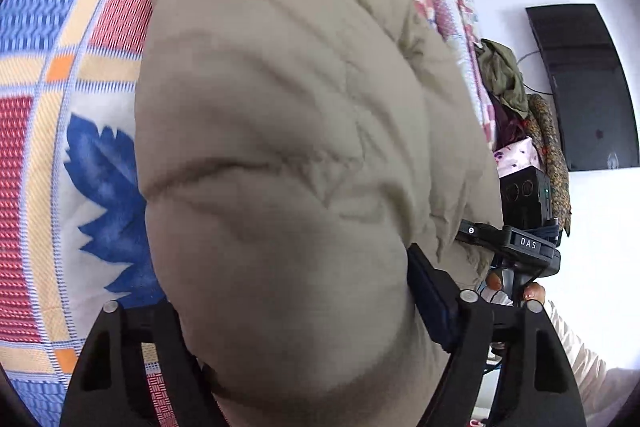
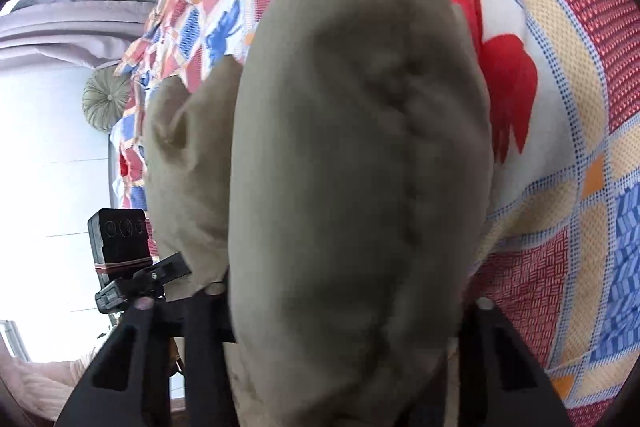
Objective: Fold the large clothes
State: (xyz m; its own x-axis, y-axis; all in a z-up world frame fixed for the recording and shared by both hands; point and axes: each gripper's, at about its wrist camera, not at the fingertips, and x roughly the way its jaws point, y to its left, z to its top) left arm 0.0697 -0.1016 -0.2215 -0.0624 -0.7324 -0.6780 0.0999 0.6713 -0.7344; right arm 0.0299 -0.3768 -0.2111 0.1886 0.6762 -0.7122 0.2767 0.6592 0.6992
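1. A thick roll of padded khaki garment (image 1: 280,147) fills the left wrist view, bulging between the black fingers of the left gripper (image 1: 304,311), whose jaws look clenched on it

2. In the right wrist view the same khaki bulk sits between the fingers of the right gripper (image 2: 344,311); the fabric hides the pads, though the cloth bunches as if gripped there too

3. The garment lies over a patchwork bedspread (image 1: 36,75) of red, blue and cream squares, its far end stretching away across the bed

4. Both tools appear to hold one near edge side by side, which suggests a fold is under way, the edge about to be carried over the rest

5. The next move likely calls for both hands to travel together, level and in step, so the puffy layer lands square and does not slump or slip free
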